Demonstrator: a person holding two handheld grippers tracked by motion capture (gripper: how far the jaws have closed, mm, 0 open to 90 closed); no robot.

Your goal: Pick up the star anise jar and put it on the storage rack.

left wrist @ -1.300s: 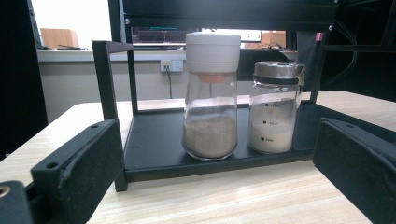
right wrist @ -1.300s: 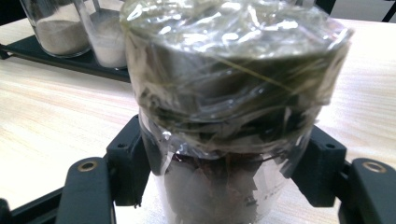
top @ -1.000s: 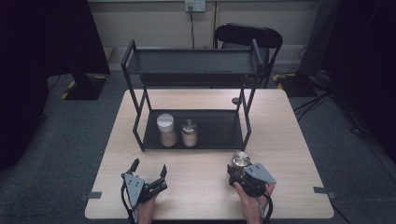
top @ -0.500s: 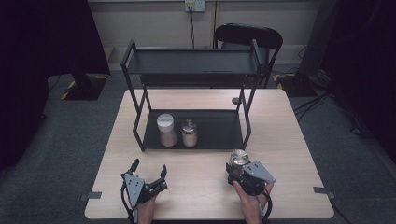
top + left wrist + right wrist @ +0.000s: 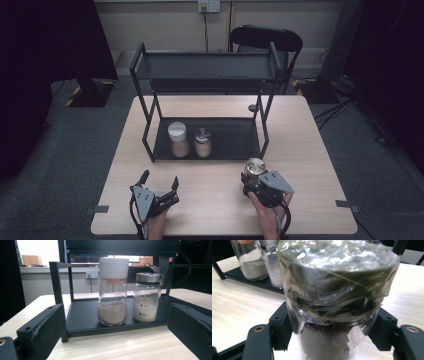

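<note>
- A black two-shelf rack stands on the wooden table, and most of its lower shelf is left bare.
- Two jars are already set on that shelf, just beside each other: a white-capped jar of brown powder and a metal-lidded jar of white grains.
- A third, plastic-wrapped jar is held near the table's front edge, well apart from the rack; its placing is judged not yet done.
- The right gripper is clamped on this wrapped jar.
- The left gripper is held with its jaws apart and nothing between them.
</note>
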